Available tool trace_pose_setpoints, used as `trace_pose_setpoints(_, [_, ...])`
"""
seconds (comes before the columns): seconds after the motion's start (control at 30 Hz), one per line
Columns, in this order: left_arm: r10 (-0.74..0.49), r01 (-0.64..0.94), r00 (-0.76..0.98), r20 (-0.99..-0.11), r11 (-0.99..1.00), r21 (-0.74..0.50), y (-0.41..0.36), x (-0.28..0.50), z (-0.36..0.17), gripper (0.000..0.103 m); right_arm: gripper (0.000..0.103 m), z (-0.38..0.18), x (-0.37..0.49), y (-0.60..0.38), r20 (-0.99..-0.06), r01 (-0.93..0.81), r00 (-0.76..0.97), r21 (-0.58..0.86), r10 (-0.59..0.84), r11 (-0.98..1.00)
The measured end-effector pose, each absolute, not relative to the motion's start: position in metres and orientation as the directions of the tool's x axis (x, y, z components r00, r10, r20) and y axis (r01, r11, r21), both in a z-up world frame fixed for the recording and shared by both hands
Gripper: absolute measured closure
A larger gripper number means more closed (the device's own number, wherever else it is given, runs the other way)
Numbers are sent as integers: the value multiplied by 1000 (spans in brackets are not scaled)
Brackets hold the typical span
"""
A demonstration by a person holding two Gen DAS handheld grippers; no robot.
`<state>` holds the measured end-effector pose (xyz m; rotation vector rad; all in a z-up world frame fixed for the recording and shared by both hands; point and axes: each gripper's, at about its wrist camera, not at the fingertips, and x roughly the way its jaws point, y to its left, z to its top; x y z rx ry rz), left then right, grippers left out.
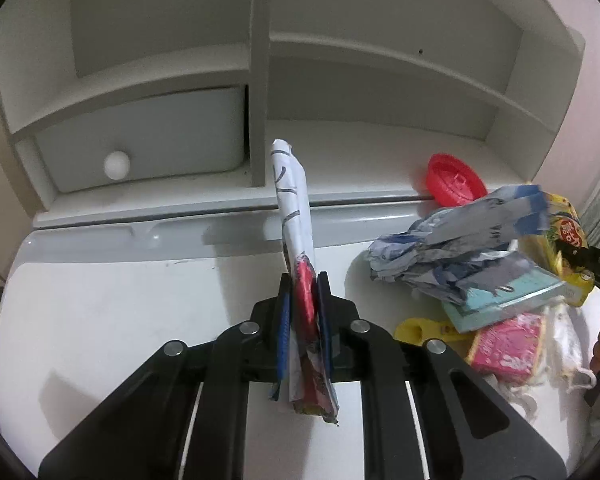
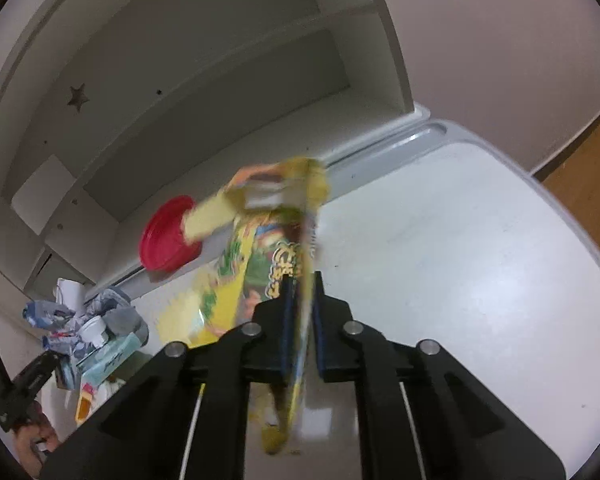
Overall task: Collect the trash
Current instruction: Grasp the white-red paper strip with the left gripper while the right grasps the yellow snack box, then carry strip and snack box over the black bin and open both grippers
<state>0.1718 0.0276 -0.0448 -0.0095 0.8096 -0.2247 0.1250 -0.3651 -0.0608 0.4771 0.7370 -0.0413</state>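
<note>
Left gripper (image 1: 303, 292) pinching wrapper (image 1: 296, 216), upright above desk (image 1: 120, 312). Right gripper (image 2: 302, 292) clamped on yellow bag (image 2: 260, 252), blurred. Drawer (image 1: 140, 140) far left shut, contents unseen. Trash pile (image 1: 460, 256) right, red lid (image 1: 454, 180) beyond. Floor (image 2: 592, 168) only in right view.

A white desk (image 2: 480, 240) carries a white hutch (image 1: 260, 80) with a drawer (image 1: 140, 140); pink wall (image 2: 500, 40), wooden floor (image 2: 588, 176).
</note>
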Motion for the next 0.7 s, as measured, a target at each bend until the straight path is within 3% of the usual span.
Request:
trace_pose_setpoints(0.5, [-301,264,684,-665,951,-158,32,111,-12,92,95,-32,44,-368,-593,136,790,420,158,897])
trace_pose_setpoints(0.7, [-423,389,707,-567,902,-187,-13,67,34,92,95,-2,-21,-399,-504,147,855,461,121,875])
